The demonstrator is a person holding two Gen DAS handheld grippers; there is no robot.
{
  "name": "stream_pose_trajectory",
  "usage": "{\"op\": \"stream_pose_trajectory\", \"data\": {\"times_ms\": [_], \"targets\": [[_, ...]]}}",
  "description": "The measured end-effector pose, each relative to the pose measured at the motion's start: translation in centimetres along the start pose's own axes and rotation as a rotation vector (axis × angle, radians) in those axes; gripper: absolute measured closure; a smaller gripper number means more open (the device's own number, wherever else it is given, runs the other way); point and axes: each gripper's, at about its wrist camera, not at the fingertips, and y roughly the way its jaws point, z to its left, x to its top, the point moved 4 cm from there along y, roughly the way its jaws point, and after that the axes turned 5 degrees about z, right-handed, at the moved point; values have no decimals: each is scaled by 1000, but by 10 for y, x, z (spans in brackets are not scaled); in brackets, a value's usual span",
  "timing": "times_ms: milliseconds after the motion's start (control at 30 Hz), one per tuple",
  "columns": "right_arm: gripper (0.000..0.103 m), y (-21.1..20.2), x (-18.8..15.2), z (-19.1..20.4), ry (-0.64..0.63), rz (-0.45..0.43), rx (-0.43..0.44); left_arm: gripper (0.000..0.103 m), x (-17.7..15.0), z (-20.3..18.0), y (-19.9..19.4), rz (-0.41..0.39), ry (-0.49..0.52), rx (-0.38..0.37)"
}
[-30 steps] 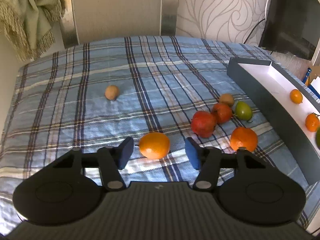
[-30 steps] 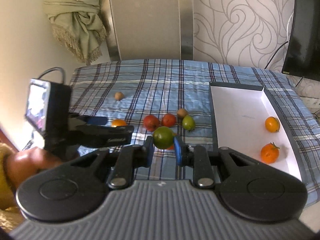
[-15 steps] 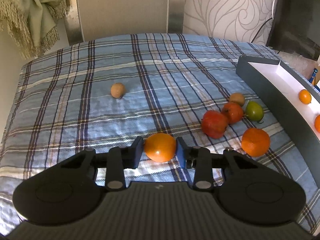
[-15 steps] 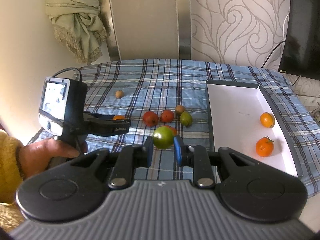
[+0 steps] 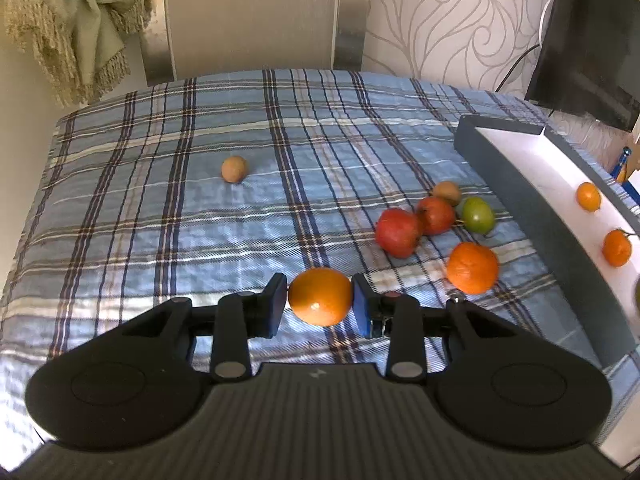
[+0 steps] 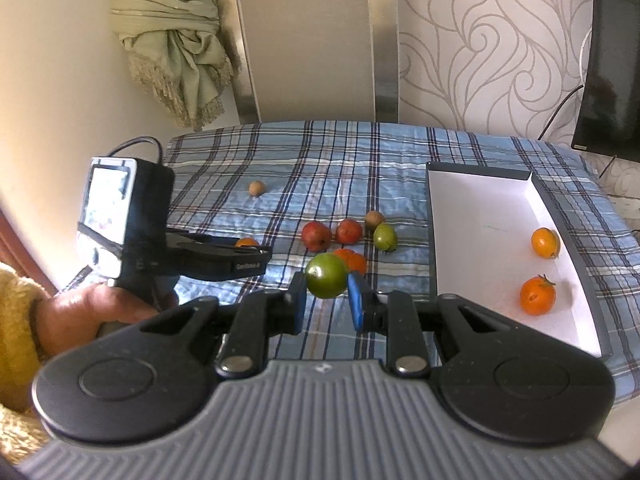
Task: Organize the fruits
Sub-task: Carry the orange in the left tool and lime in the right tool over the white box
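Now my left gripper (image 5: 320, 303) pinches an orange (image 5: 320, 297) above the bed (image 5: 160, 216); my right gripper (image 6: 327, 299) clamps a green fruit (image 6: 326, 275).

The right claw (image 6: 327, 304) pinches a green fruit (image 6: 326, 275). Right of it the white tray (image 6: 480, 216) holds two oranges; left, a hand (image 6: 100, 312) grips the left claw (image 6: 244, 254).

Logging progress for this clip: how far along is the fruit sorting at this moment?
Early stage. Done: two oranges lie in the white tray. In hand: the left gripper has just closed on an orange; the right gripper holds a green fruit. Left on the bedspread: two red fruits, another orange, another green one and two small brown ones.
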Motion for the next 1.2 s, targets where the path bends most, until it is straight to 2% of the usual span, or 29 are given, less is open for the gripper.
{"op": "stream_pose_trajectory", "data": {"times_ms": [500, 800, 1200], "targets": [[78, -1, -8, -13, -7, 15, 93, 63, -13, -20, -48, -29, -30, 35], [78, -9, -14, -27, 9, -2, 134, 63, -14, -37, -60, -24, -24, 64], [78, -20, -17, -47, 15, -23, 143, 63, -3, -68, -60, -31, -8, 51]]}}
